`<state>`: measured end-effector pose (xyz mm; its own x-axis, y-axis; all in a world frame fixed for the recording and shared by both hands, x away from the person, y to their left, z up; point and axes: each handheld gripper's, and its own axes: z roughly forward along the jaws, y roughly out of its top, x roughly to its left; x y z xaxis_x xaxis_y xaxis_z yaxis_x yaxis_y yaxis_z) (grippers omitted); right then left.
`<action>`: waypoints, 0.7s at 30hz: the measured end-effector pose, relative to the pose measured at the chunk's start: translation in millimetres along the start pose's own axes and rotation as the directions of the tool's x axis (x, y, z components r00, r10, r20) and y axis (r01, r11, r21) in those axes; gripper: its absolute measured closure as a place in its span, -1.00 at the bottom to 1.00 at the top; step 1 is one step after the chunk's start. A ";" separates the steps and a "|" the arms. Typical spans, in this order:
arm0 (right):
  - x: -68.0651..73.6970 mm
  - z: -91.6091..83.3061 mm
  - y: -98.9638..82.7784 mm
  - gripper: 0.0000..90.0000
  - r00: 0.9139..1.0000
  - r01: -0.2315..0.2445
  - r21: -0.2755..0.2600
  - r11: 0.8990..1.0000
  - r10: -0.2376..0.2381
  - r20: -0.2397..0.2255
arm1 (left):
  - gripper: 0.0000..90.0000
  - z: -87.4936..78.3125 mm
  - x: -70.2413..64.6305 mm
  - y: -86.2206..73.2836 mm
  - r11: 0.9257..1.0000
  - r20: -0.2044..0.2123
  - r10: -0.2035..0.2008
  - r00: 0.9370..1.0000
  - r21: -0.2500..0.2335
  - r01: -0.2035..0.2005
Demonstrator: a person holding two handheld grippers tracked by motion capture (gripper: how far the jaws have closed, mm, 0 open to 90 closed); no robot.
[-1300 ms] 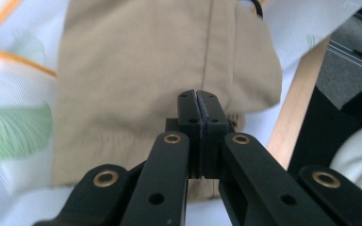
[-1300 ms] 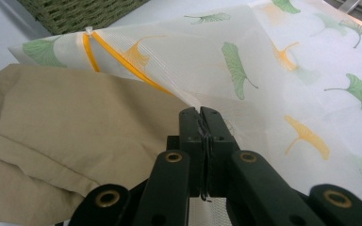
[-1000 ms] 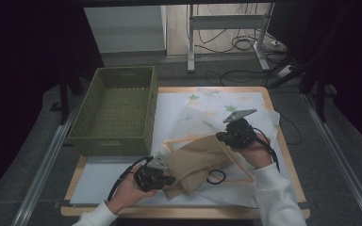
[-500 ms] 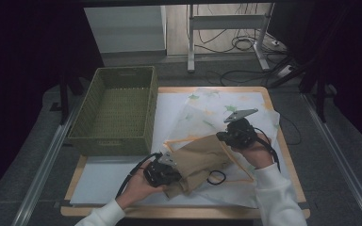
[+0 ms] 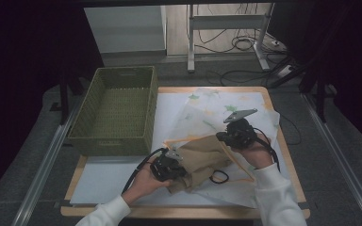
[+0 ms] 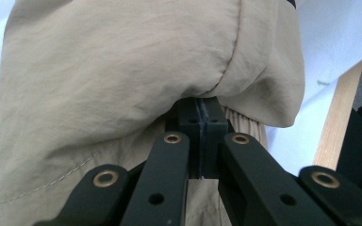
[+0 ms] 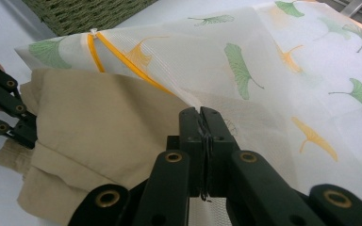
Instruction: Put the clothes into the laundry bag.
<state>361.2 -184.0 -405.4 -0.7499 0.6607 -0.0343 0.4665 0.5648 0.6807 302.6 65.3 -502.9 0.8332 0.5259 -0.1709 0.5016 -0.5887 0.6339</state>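
A beige garment [image 5: 202,160] is held at the near middle of the wooden table [image 5: 283,141], partly tucked into the orange-zippered mouth of a white mesh laundry bag [image 5: 202,110] printed with green and yellow ginkgo leaves. The left gripper [image 5: 172,168] is seen with its jaws pressed fully together on a fold of the garment [image 6: 122,80], the cloth bunching over the jaw tips in the left gripper view. The right gripper [image 5: 231,136] is likewise clamped shut, and the mesh edge of the laundry bag [image 7: 264,84] is pinched between its pads beside the orange zip, just above the garment [image 7: 99,127]. The bag is spread from the table's middle toward its far right corner. A green woven basket [image 5: 115,110] is placed at the far left edge, on a white sheet [image 5: 103,181] that covers the tabletop.
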 end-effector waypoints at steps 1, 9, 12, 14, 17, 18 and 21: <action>0.1 -0.1 0.0 0.94 1.000 0.001 0.000 1.000 -0.001 0.000 | 1.00 0.7 0.3 1.7 1.000 -0.003 0.000 1.000 0.001 0.000; 0.2 -0.3 0.0 0.94 1.000 0.000 0.001 1.000 0.000 0.000 | 1.00 8.8 3.2 10.8 1.000 -0.008 -0.019 1.000 -0.016 0.019; -0.1 -0.4 -0.1 0.94 1.000 0.000 0.001 1.000 0.000 0.001 | 1.00 10.1 3.3 11.8 1.000 -0.010 -0.021 1.000 -0.018 0.021; 0.0 -0.6 -0.2 0.94 1.000 0.000 -0.001 1.000 0.000 0.002 | 1.00 10.4 3.3 12.0 1.000 -0.010 -0.021 1.000 -0.018 0.021; 0.3 -0.5 -0.2 0.94 1.000 0.000 0.001 1.000 0.000 0.001 | 1.00 10.4 3.3 12.7 1.000 -0.012 -0.021 1.000 -0.017 0.021; 0.1 -0.3 -0.1 0.94 1.000 0.004 0.000 1.000 -0.004 0.001 | 1.00 10.6 3.3 13.0 1.000 -0.012 -0.022 1.000 -0.018 0.022; 0.2 -0.1 -0.1 0.94 1.000 0.005 0.000 1.000 -0.005 0.001 | 1.00 11.8 3.7 15.0 1.000 -0.016 -0.024 1.000 -0.020 0.023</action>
<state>361.0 -184.0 -405.4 -0.7518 0.6583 -0.0383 0.4629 0.5683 0.6803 315.9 51.2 -502.9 0.8172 0.5495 -0.1737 0.5162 -0.5641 0.6444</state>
